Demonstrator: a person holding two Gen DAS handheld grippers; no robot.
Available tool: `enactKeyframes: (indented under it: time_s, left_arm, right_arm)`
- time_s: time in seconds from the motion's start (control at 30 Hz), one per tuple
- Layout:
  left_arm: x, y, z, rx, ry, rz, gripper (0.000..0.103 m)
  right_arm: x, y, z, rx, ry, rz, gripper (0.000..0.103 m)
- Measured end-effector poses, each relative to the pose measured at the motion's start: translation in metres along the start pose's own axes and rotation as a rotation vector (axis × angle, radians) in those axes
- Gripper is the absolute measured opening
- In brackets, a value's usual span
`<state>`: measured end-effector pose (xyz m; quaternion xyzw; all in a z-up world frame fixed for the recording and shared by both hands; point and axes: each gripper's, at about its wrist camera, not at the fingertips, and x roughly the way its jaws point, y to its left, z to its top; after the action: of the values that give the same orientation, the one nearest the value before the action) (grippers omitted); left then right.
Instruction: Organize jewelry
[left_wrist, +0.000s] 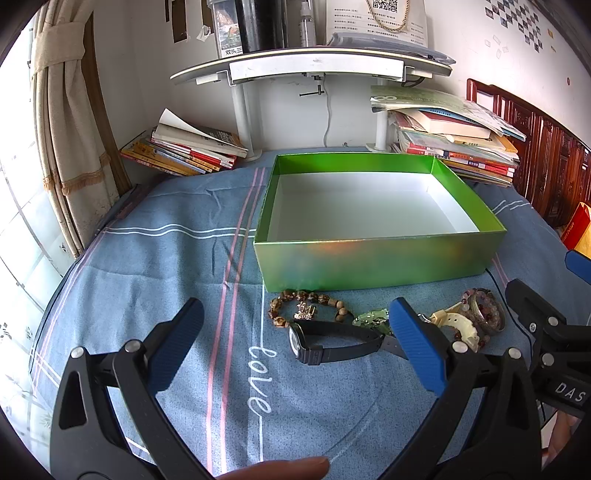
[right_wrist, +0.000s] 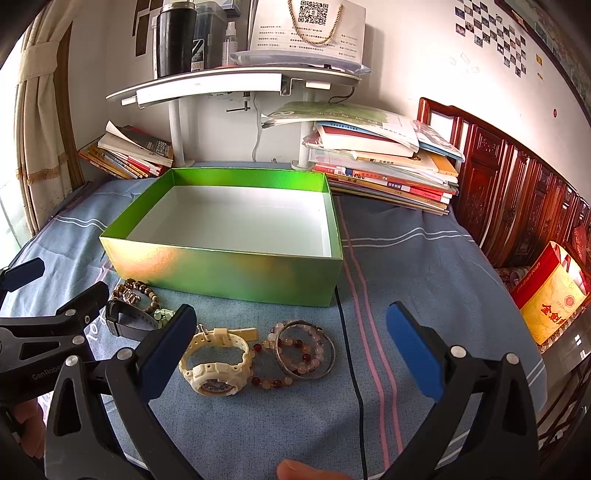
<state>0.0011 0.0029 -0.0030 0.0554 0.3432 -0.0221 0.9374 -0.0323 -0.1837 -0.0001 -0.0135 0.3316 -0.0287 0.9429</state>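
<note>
An open green box with a white, bare inside stands on the blue cloth. In front of it lie a brown bead bracelet, a small gold charm, a black watch, a pale green piece, a cream watch, a pink and red bead bracelet and a silver bangle. My left gripper is open around the black watch. My right gripper is open around the cream watch and bangle.
Book stacks sit behind the box at the left and right, under a white shelf. A black cable runs over the cloth. A red and yellow bag stands at the right by a wooden headboard.
</note>
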Motion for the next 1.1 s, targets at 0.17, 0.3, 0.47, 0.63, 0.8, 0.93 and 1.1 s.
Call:
enactKeyframes:
  time_s: [0.17,0.3,0.47,0.63,0.8,0.93,1.1]
  left_arm:
    - [0.0002,0.0002,0.0018,0.0,-0.001,0.003,0.099]
    - [-0.0001,0.0007,0.0028,-0.002,-0.003,0.005,0.099]
    - [-0.0002,0.0005,0.0028,0.0,-0.004,0.004,0.099]
    - [-0.0002,0.0002,0.0025,-0.001,-0.004,0.004,0.099]
    - [-0.0002,0.0,0.0027,-0.001,-0.005,0.004,0.099]
    - [-0.0002,-0.0002,0.0025,-0.001,-0.005,0.003,0.099]
    - [0.0,-0.0005,0.0024,-0.001,-0.004,0.004,0.099]
  right_arm:
    - [0.0004,0.0018,0.0002,0.0,0.001,0.0,0.101]
    - [0.0006,0.0028,0.0005,0.0,-0.001,-0.001,0.101]
    - [0.0011,0.0041,0.0006,0.001,0.0,-0.001,0.101]
    - [0.0011,0.0035,0.0002,0.002,0.002,0.0,0.101]
    - [0.0013,0.0044,0.0002,0.003,0.002,-0.001,0.101]
    - [0.0016,0.0042,0.0002,0.005,0.003,0.001,0.101]
    - [0.0017,0.004,0.0002,0.004,0.003,0.0,0.101]
